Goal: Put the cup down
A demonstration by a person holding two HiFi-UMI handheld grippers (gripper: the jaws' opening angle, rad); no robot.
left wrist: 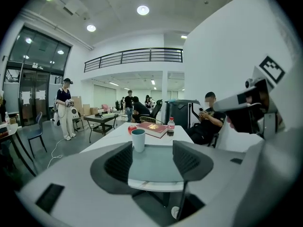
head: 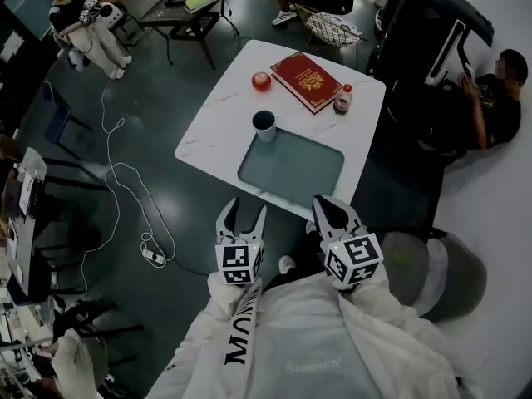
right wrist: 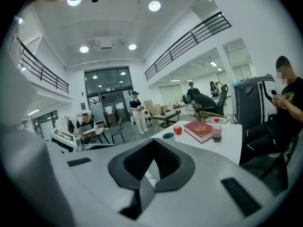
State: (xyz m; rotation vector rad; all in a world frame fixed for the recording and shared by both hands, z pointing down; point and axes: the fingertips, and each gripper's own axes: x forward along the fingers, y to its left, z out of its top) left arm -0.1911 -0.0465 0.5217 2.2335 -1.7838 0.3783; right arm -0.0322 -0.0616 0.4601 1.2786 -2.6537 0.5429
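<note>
A dark teal cup (head: 264, 125) stands upright on the white table (head: 216, 123), at the far left corner of a teal mat (head: 291, 166). Both grippers are held off the table's near edge, well short of the cup. My left gripper (head: 247, 211) is open with nothing between its pads; in the left gripper view the cup (left wrist: 138, 139) shows beyond the gap of the left gripper (left wrist: 152, 161). My right gripper (head: 329, 209) has its jaws together and holds nothing. In the right gripper view the cup (right wrist: 168, 136) sits far ahead of the right gripper (right wrist: 152, 145).
Behind the cup lie a red apple (head: 261, 81), a red book (head: 307, 80) and a small bottle (head: 342, 99). A person (head: 490, 98) sits right of the table. A white cable (head: 116, 181) trails on the floor at left. A dark low table (head: 187, 11) stands farther back.
</note>
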